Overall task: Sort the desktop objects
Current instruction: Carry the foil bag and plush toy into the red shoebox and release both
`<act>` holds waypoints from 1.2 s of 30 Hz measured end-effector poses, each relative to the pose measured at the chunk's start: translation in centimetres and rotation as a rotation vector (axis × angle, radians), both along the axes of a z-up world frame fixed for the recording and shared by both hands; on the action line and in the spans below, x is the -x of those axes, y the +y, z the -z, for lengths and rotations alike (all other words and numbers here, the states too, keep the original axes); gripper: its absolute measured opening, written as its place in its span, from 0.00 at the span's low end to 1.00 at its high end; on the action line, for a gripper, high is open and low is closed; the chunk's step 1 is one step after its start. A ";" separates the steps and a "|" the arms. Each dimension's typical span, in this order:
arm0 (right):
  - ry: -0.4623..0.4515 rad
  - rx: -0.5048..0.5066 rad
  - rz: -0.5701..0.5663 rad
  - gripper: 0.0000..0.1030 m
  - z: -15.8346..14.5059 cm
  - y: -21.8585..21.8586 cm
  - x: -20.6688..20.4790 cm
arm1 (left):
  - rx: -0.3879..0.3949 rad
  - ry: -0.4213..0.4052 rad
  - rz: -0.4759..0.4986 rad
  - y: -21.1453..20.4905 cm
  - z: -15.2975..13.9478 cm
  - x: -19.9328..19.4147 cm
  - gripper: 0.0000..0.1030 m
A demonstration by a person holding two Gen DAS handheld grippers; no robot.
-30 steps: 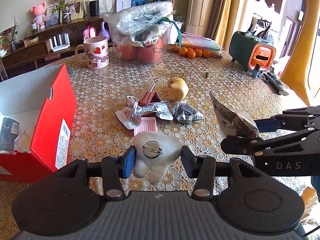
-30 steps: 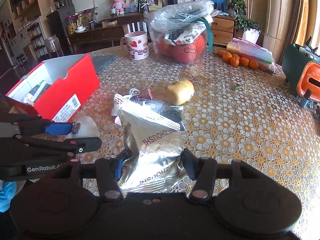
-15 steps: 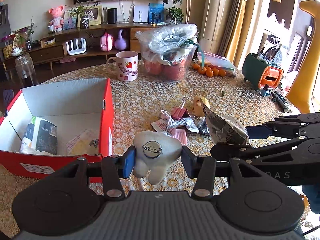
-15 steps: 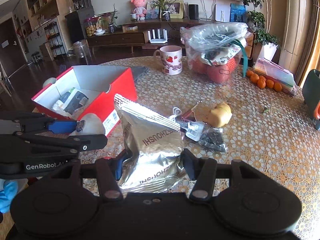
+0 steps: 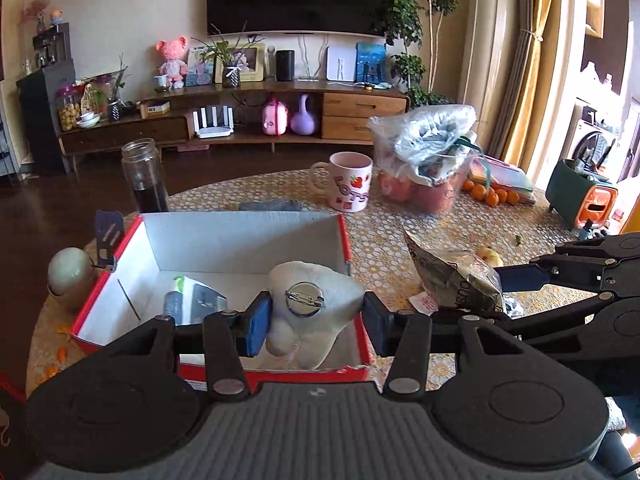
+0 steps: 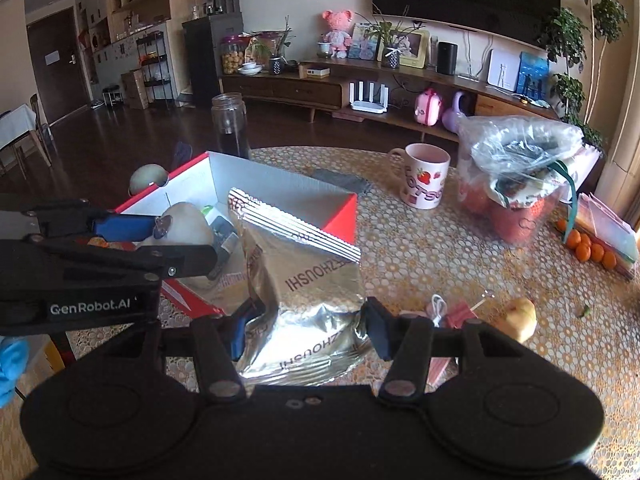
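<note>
White tooth-shaped plush badge (image 5: 316, 304) with a round metal pin back is hanging over the open red cardboard box (image 5: 244, 240), pinched by the left gripper (image 5: 316, 322), while the right gripper (image 6: 304, 330) is clamping a crinkled silver foil snack bag (image 6: 304, 272) beside that box

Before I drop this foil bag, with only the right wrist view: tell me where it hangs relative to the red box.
Observer: The foil bag hangs right of the red box, outside its right wall, over the tablecloth.
Operator: Report the left gripper's load.
Observer: The left gripper is shut on a white plush badge, pin side showing, above the box's near right corner.
Operator: Check the far right.
Observer: A green and orange organiser stands there.
</note>
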State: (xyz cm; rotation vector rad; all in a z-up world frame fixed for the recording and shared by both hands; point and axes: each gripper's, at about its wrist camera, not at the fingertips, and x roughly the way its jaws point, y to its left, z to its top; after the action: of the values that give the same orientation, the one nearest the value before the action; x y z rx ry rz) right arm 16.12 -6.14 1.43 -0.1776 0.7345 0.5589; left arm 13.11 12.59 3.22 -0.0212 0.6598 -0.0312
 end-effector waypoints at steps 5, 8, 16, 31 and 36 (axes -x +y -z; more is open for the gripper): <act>-0.008 0.013 -0.040 0.54 -0.2 3.6 -1.4 | -0.015 0.003 -0.065 3.4 0.3 -1.1 0.46; -0.013 0.026 -0.062 0.54 0.0 5.5 -2.2 | -0.017 0.014 -0.103 5.3 0.9 -2.0 0.46; -0.003 0.061 -0.094 0.54 1.3 9.4 -4.3 | 0.001 0.057 -0.180 9.1 3.4 -4.6 0.46; 0.034 0.178 -0.083 0.54 6.9 13.4 -9.8 | -0.042 0.174 -0.237 11.2 8.8 -9.5 0.46; 0.053 0.197 -0.070 0.54 8.2 13.8 -10.5 | -0.067 0.191 -0.231 10.8 9.7 -10.3 0.47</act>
State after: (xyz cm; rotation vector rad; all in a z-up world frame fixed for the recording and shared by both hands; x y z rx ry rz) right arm 26.60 7.67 -6.78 -0.3735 0.8375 0.5587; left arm 23.41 23.40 -6.44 -0.0360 0.8449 0.2179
